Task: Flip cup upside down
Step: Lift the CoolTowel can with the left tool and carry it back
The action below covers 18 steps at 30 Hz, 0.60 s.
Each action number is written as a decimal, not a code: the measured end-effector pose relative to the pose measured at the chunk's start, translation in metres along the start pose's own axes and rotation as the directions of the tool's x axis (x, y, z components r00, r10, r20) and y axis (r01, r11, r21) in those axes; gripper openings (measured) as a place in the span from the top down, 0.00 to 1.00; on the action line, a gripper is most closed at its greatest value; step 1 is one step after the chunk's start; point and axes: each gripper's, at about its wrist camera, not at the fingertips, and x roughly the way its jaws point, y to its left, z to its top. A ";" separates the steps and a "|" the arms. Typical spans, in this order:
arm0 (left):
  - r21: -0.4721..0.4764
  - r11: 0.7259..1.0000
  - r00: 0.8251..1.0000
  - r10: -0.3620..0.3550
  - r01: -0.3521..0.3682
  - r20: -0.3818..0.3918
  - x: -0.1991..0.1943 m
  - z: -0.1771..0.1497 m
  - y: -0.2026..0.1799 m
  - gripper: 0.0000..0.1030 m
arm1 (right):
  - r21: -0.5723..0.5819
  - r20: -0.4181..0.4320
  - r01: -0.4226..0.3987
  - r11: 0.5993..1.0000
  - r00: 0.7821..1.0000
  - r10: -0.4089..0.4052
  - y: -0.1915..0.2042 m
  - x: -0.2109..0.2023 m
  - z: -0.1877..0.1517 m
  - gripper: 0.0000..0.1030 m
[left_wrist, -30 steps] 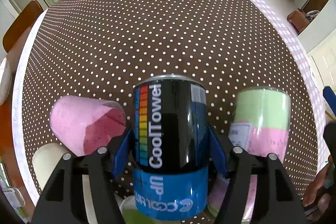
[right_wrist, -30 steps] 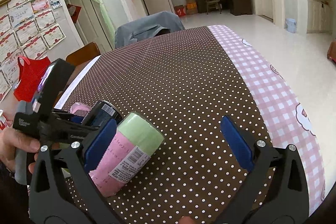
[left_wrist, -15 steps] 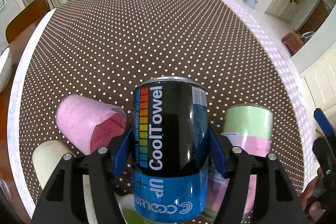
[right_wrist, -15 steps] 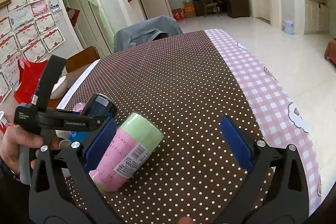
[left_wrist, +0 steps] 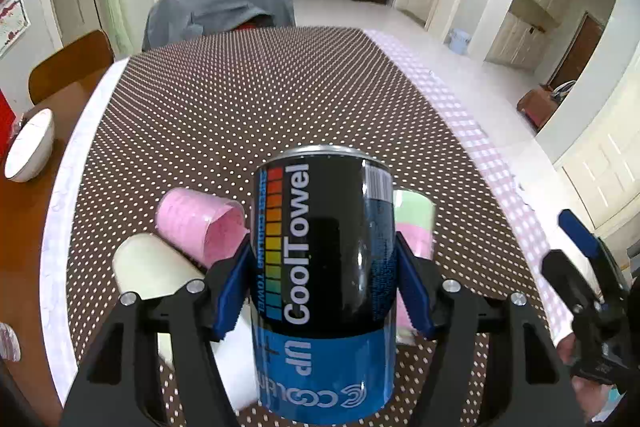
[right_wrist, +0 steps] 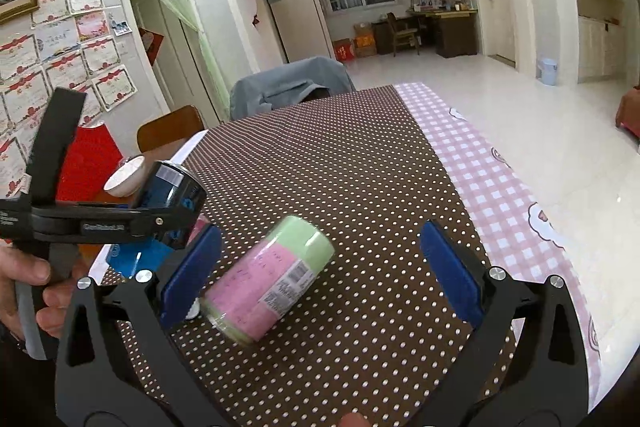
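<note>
A black and blue "CoolTowel" cup (left_wrist: 324,267) sits between the blue pads of my left gripper (left_wrist: 324,287), which is shut on its sides. Its metal-rimmed end points away from the camera. In the right wrist view the same cup (right_wrist: 172,187) hangs tilted above the table's left edge, and a hand holds the left gripper (right_wrist: 160,223). My right gripper (right_wrist: 322,275) stands open over the dotted cloth with nothing between its pads. A green and pink can (right_wrist: 268,283) lies on its side just inside its left pad.
A pink cup (left_wrist: 196,223) and a cream cup (left_wrist: 152,271) lie on their sides on the brown dotted tablecloth (left_wrist: 260,115). A white bowl (left_wrist: 30,151) rests on the bare wood at the left. Chairs stand at the far end, one under a grey cover (left_wrist: 216,11).
My left gripper has risen with the cup and tipped upward, so the room beyond the table now shows. The right gripper has lifted slightly and stayed open.
</note>
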 end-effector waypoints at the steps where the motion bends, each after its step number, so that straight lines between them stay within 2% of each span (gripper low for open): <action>1: 0.001 1.000 1.000 -0.001 0.001 0.008 -0.005 0.001 -0.005 0.37 | -0.003 0.004 -0.005 1.000 1.000 0.005 0.004 -0.005 -0.002 0.06; 9: 0.004 1.000 0.997 -0.026 0.026 0.071 -0.050 -0.049 -0.021 0.37 | -0.022 0.018 -0.031 0.999 0.999 0.031 0.017 -0.032 -0.020 0.06; 18: -0.027 0.996 0.995 -0.078 0.080 0.059 -0.048 -0.108 -0.034 0.37 | -0.018 0.011 -0.033 0.999 0.999 0.034 0.017 -0.053 -0.048 0.06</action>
